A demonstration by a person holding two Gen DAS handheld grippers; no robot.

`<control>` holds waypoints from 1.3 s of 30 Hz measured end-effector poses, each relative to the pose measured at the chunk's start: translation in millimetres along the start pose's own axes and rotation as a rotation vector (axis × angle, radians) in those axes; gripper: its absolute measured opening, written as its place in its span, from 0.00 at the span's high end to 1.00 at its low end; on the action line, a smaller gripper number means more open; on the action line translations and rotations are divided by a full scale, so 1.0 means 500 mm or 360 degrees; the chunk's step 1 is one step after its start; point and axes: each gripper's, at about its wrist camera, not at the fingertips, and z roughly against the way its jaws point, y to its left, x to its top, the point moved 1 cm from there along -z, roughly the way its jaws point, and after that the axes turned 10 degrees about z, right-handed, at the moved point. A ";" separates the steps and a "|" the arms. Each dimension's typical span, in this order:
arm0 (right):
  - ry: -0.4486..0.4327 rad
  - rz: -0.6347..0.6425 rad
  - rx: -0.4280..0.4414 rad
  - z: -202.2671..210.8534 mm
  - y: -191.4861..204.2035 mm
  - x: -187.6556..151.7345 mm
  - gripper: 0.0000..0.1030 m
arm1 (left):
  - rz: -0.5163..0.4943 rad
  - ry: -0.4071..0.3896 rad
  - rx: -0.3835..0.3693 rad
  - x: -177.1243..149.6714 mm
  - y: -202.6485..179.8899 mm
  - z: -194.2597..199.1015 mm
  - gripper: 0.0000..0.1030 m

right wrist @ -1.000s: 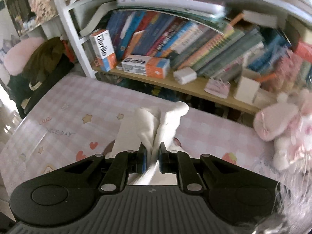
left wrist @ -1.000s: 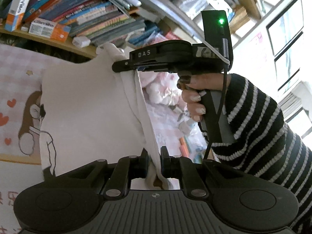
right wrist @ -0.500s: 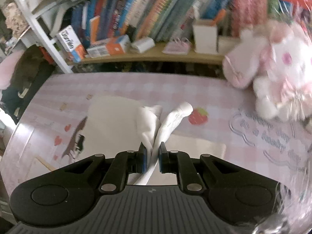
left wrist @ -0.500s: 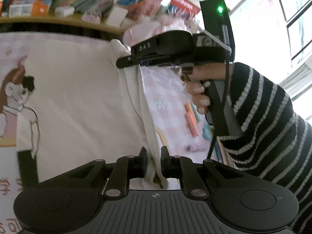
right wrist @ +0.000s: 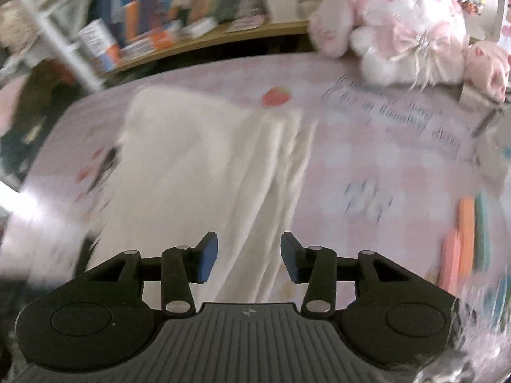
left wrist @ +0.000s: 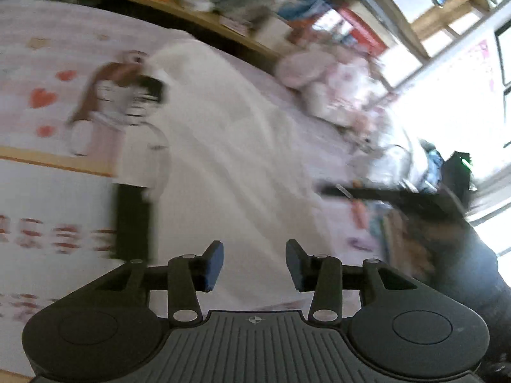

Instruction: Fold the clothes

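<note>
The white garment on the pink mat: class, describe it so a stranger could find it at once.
Start at the bookshelf and drop to the pink printed mat before it. The white garment lies flat there, left of the plush toys. It alone is plain white cloth, with lengthwise folds along its right edge.

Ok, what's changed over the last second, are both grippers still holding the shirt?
No. Both let go: the left gripper and right gripper were shut on the shirt edge and now stand open with nothing between the fingers. The shirt went from held up to lying on the pink mat. The plush toy stays put.
</note>
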 end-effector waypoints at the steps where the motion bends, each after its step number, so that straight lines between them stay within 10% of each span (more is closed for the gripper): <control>1: 0.0006 0.0018 0.0040 0.017 0.014 -0.021 0.60 | -0.0005 -0.0010 0.0014 -0.001 0.010 0.000 0.62; 5: 0.0055 0.0053 0.0058 0.045 0.058 -0.086 0.65 | -0.0003 0.0010 0.0029 -0.009 0.034 -0.025 0.62; 10: 0.0081 0.0127 -0.0019 0.050 0.092 -0.106 0.96 | 0.0015 0.0057 0.0105 -0.020 0.057 -0.055 0.63; 23: 0.0072 0.0030 -0.0225 0.059 0.094 -0.105 0.86 | 0.0074 0.0043 0.0084 0.010 0.094 -0.022 0.62; 39: 0.0073 -0.0005 -0.0491 0.006 0.158 -0.088 0.87 | 0.0057 -0.0127 0.0032 0.316 0.147 -0.081 0.56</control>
